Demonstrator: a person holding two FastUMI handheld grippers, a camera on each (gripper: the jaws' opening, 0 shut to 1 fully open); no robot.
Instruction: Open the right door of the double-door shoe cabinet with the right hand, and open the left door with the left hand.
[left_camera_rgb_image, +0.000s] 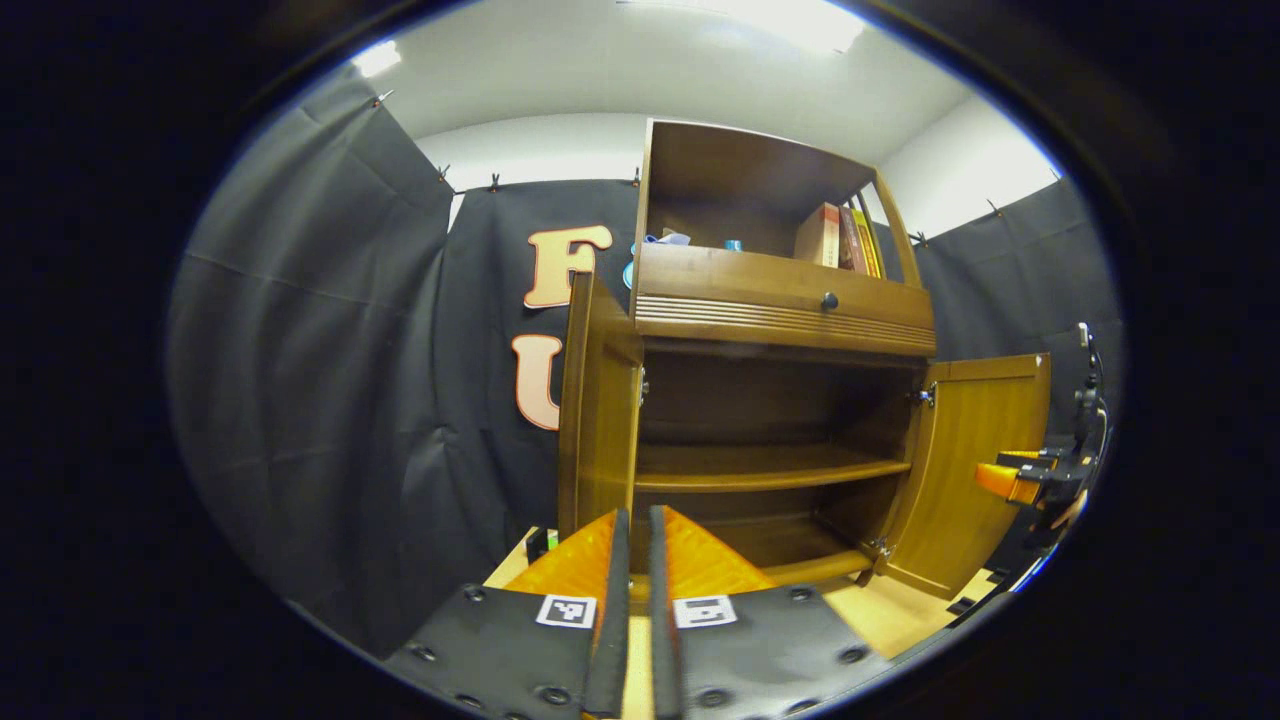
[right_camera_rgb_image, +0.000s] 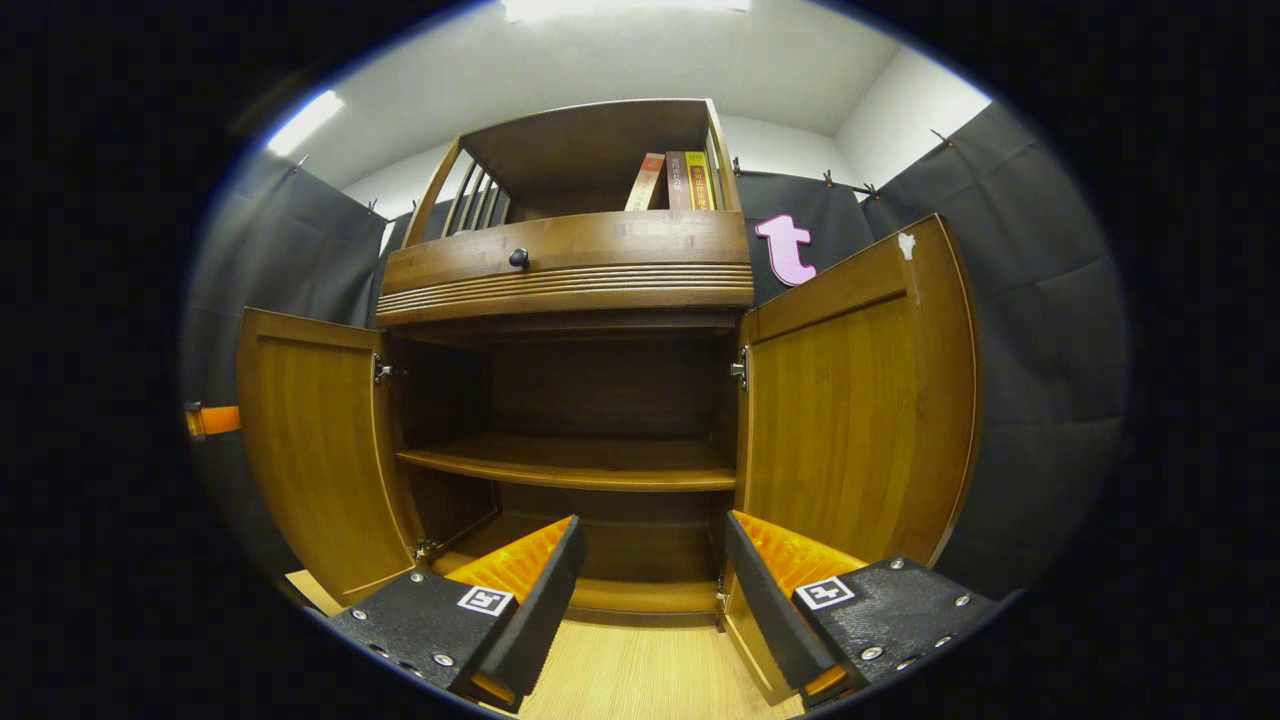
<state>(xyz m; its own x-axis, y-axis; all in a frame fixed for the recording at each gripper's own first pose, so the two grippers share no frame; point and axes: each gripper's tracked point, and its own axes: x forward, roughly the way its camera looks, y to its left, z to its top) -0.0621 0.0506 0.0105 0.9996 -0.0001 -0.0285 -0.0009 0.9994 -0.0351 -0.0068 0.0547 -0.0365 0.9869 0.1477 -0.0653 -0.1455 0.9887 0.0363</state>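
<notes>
Wooden cabinet (right_camera_rgb_image: 565, 270) w/ both doors open; left tool (left_camera_rgb_image: 638, 535) narrow, right tool (right_camera_rgb_image: 655, 545) wide.

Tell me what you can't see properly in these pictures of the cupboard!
- Left door: left gripper view sees it edge-on, so its front is hidden.
- Books: right gripper view, titles too small.
- Bottom shelf: partly behind the right gripper's fingers.

Both cabinet doors (right_camera_rgb_image: 850, 400) stand open before spread fingers (right_camera_rgb_image: 545, 590).
</notes>
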